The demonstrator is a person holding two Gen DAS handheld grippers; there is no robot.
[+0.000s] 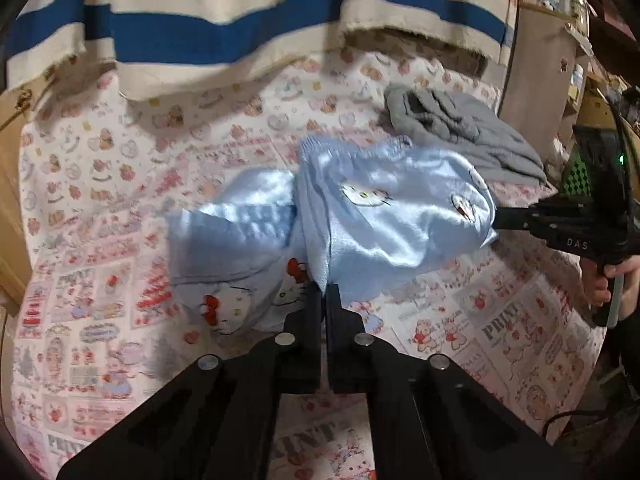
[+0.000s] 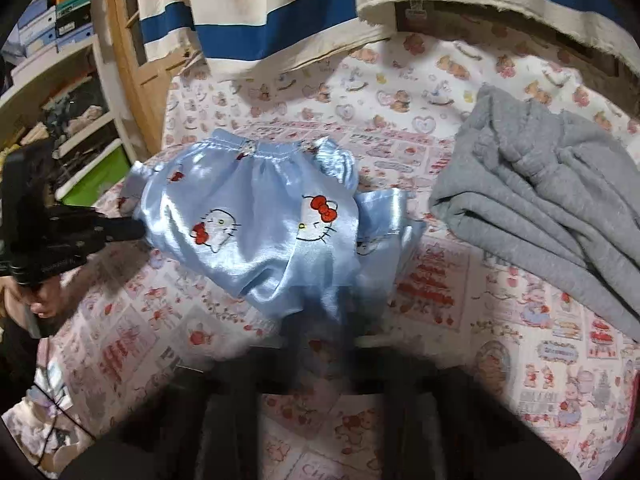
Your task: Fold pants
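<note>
Light blue satin pants (image 1: 372, 216) with cat prints lie bunched on the patterned sheet (image 1: 100, 248), partly lifted between both grippers. My left gripper (image 1: 324, 294) is at the bottom centre of the left wrist view, jaws together, pinching a fold at the pants' near edge. My right gripper (image 1: 498, 216) comes in from the right, its tip closed on the pants' right edge. In the right wrist view the pants (image 2: 260, 216) fill the middle. The right gripper (image 2: 320, 332) is a dark blur under the fabric there. The left gripper (image 2: 138, 229) grips the left edge.
A grey garment (image 2: 540, 208) lies crumpled at the back right of the sheet (image 2: 520, 360). A blue, orange and cream striped cloth (image 1: 224, 36) hangs along the far edge. Wooden furniture (image 1: 536, 80) and shelves with boxes (image 2: 52, 28) flank the bed. A hand (image 1: 600, 280) holds the right gripper's handle.
</note>
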